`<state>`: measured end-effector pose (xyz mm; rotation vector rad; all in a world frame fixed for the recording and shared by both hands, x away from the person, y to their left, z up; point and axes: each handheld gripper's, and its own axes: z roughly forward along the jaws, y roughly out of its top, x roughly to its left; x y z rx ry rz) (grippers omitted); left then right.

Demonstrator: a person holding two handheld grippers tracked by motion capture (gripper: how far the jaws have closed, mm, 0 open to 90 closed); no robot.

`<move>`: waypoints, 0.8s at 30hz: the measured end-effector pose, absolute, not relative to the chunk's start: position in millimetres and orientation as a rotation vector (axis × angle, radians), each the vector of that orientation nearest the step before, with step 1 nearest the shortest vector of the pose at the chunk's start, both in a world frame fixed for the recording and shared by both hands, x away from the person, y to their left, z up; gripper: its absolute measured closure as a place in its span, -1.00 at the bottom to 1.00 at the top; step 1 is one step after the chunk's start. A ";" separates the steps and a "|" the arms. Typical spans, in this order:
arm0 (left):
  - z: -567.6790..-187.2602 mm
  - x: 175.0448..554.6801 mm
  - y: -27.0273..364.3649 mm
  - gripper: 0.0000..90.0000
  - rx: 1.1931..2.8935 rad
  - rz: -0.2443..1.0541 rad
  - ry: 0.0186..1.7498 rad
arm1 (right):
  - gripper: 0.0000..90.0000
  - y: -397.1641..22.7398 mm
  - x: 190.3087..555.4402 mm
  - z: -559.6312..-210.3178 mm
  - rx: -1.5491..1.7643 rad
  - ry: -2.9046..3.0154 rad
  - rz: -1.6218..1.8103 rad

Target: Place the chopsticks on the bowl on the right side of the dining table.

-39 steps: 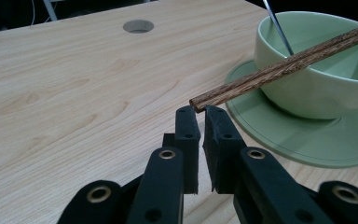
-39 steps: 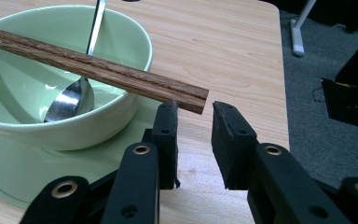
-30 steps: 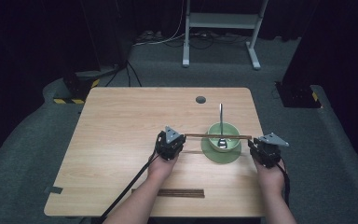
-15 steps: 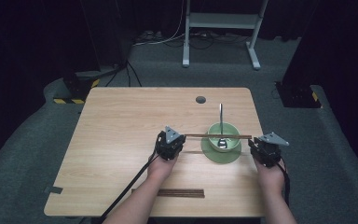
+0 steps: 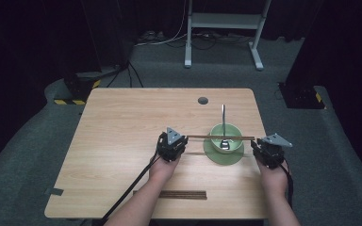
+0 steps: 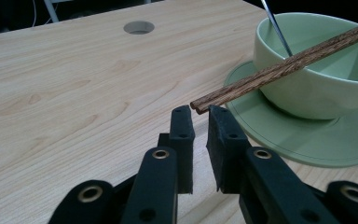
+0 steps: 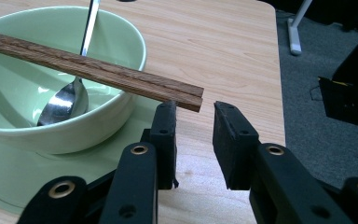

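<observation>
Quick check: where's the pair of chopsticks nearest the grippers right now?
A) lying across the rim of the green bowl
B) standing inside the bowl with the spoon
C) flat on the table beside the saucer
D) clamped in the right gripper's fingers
A: the chopsticks lie across the rim of the green bowl, ends jutting past both sides; the right gripper is open just behind one end, not clamping it.

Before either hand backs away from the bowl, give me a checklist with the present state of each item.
1. Chopsticks lie across the bowl rim on both sides: ok.
2. Left gripper free of the chopstick tips: ok; its jaws have just been opening, a narrow gap, and the tips sit just beyond it.
3. Right gripper free of the other end: ok, jaws apart, nothing pressed.
4. Bowl centred on the saucer: ok.
5. Spoon resting inside the bowl: ok.
6. Chopsticks steady once left alone: cannot tell.
</observation>
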<state>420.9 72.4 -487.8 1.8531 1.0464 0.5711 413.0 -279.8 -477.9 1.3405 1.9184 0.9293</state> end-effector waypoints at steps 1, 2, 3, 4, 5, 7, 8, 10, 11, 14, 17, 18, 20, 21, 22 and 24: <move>-487.6 420.7 72.6 0.74 1.853 0.572 1.044 | 0.53 -279.5 412.7 -477.8 1.340 1.919 0.929; -487.5 420.7 72.8 0.72 1.853 0.572 1.044 | 0.52 -279.4 412.4 -477.7 1.338 1.920 0.929; -487.3 420.7 73.0 0.70 1.851 0.571 1.044 | 0.51 -279.3 412.3 -477.6 1.337 1.921 0.931; -487.0 420.8 73.3 0.68 1.849 0.571 1.045 | 0.50 -279.1 412.1 -477.5 1.338 1.921 0.931; -486.5 420.5 74.0 0.63 1.839 0.564 1.047 | 0.46 -278.6 411.5 -476.8 1.337 1.919 0.933; -486.3 420.1 74.4 0.60 1.836 0.562 1.048 | 0.45 -278.3 411.0 -476.4 1.335 1.918 0.938; -486.1 419.8 74.9 0.56 1.834 0.561 1.045 | 0.43 -277.6 410.3 -475.7 1.332 1.917 0.941; -485.9 418.5 76.2 0.46 1.831 0.546 1.037 | 0.38 -276.1 408.6 -474.1 1.327 1.916 0.945; -485.5 417.5 77.5 0.33 1.833 0.536 1.031 | 0.31 -274.9 406.6 -471.9 1.320 1.914 0.957; -485.3 414.5 83.6 0.19 1.838 0.530 1.018 | 0.20 -273.1 403.3 -468.8 1.315 1.909 0.967; -484.7 411.5 99.4 0.02 1.861 0.526 1.023 | 0.05 -270.2 399.5 -466.2 1.313 1.909 0.975; -484.7 411.5 99.4 -0.04 1.861 0.526 1.023 | 0.05 -270.2 399.5 -466.2 1.313 1.909 0.975; -483.1 408.8 109.8 -0.07 1.874 0.527 1.014 | -0.04 -266.8 395.2 -464.1 1.303 1.913 0.989; -482.2 407.1 115.5 -0.07 1.880 0.528 1.007 | -0.07 -264.4 392.5 -463.2 1.289 1.919 0.994; -481.3 405.1 121.5 -0.10 1.888 0.537 1.003 | -0.10 -261.6 389.5 -462.5 1.272 1.927 0.996; -480.9 400.8 134.8 -0.20 1.907 0.541 1.003 | -0.18 -255.4 383.6 -461.6 1.241 1.948 1.010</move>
